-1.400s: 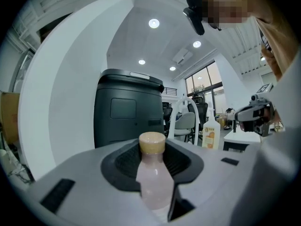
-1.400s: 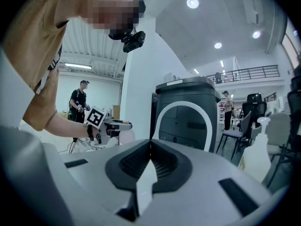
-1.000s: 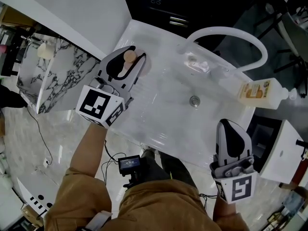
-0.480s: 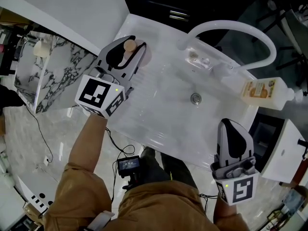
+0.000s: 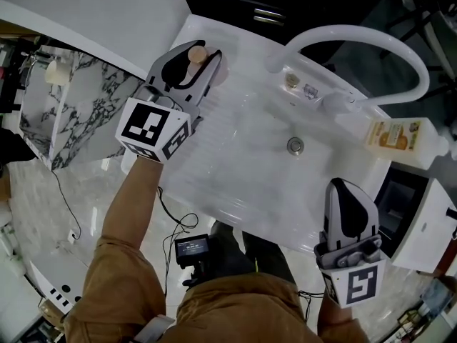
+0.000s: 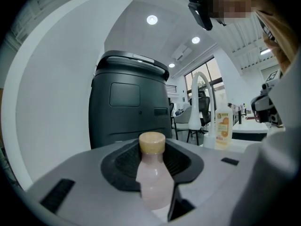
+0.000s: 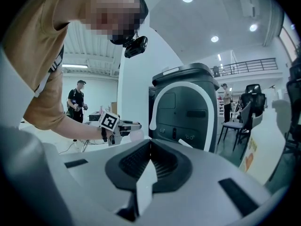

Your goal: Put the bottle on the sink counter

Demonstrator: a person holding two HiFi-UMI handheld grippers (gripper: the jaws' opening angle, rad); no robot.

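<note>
The left gripper [image 5: 191, 63] is clamped on a small pale-pink plastic bottle with a tan screw cap [image 6: 153, 180]. Its jaws pinch the bottle's body and the bottle stands upright between them, cap uppermost. The right gripper [image 5: 343, 188] has its jaws together with nothing between them, and it waits at the near right edge of the sink, well apart from the bottle.

The held bottle sits over the far left corner of the glossy white sink counter [image 5: 232, 145], close beside the white wall panel. Whether its base already touches the surface I cannot tell, since the jaws hide it from above.

As I judge it, the carrying part is nearly done. What remains is to settle the bottle on the counter, let the jaws part, and draw the gripper clear without tipping it.

By count there are two grippers, one pink bottle, one clear bottle with an orange label [image 5: 400, 136] lying on the far right edge, one tall white arched tap [image 5: 357, 36] and one round metal drain [image 5: 295, 146].
</note>
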